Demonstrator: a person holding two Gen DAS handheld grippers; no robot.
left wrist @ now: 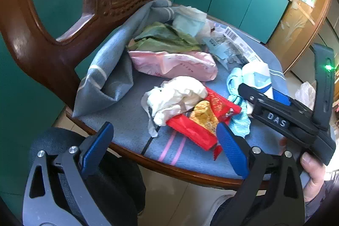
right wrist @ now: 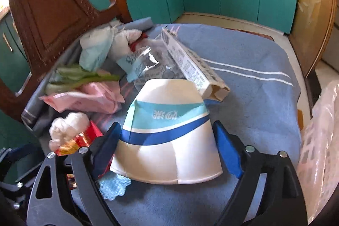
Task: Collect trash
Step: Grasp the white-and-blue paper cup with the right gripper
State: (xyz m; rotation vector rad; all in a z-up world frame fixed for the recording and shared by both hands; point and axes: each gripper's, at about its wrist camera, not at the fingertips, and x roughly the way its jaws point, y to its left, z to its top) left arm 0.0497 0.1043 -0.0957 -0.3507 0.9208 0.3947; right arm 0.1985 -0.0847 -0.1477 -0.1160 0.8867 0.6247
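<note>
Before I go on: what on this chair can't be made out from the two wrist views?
- Paper cup: whether the right gripper's wide jaws touch it; right view shows the cup between them, contact unclear.
- Small print on the long box: too small, blurred, both views.
- Under the tissue and red wrapper: hidden by the pile, left view.
- White bag: cut off by the right view's edge.

Paper cup (right wrist: 167,137) between open tool (right wrist: 167,145)
</note>
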